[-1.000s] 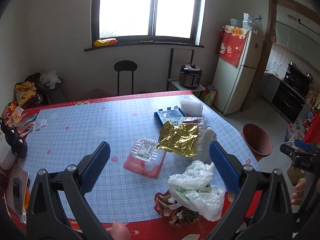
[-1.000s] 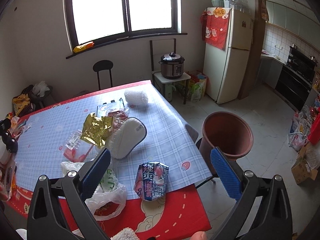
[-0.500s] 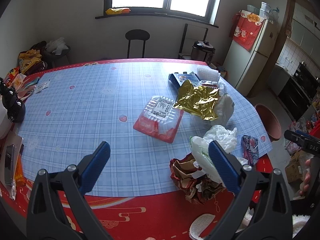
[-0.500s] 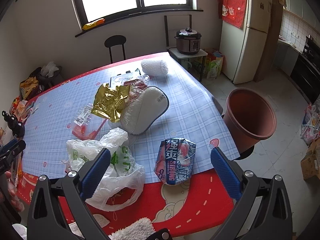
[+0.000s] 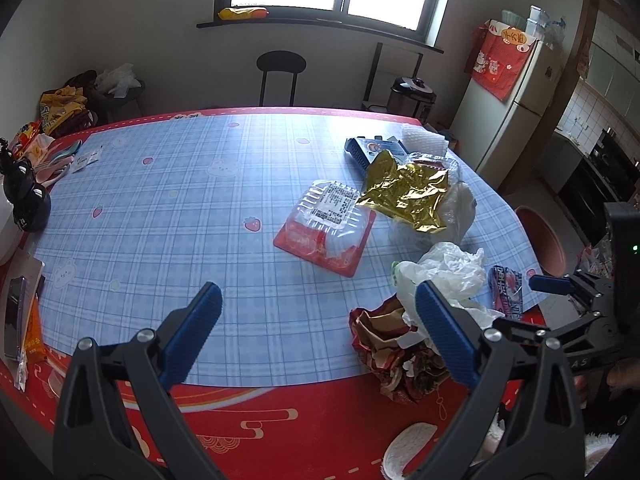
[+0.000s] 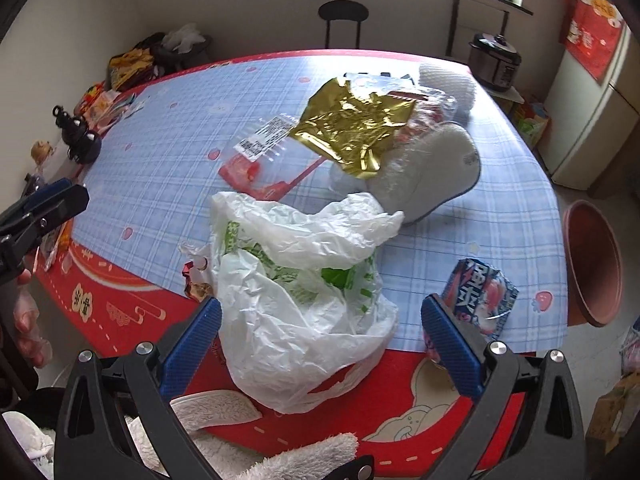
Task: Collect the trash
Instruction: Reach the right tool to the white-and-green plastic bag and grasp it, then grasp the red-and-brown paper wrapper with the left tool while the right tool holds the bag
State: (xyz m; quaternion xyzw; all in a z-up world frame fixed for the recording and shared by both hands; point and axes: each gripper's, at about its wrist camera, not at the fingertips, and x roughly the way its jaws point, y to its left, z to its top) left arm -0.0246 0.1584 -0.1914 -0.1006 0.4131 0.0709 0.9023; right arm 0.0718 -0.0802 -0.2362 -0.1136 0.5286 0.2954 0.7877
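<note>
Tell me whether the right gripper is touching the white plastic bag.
Cannot tell. In the right wrist view the open right gripper straddles the white plastic bag; its left pad overlaps the bag's edge in the image, but neither contact nor a gap shows plainly.

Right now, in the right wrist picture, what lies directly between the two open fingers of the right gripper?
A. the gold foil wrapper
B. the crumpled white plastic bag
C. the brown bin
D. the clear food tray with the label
B: the right gripper is open, and the crumpled white plastic bag fills the gap between its fingers, while the gold foil wrapper lies farther back on the table.
</note>
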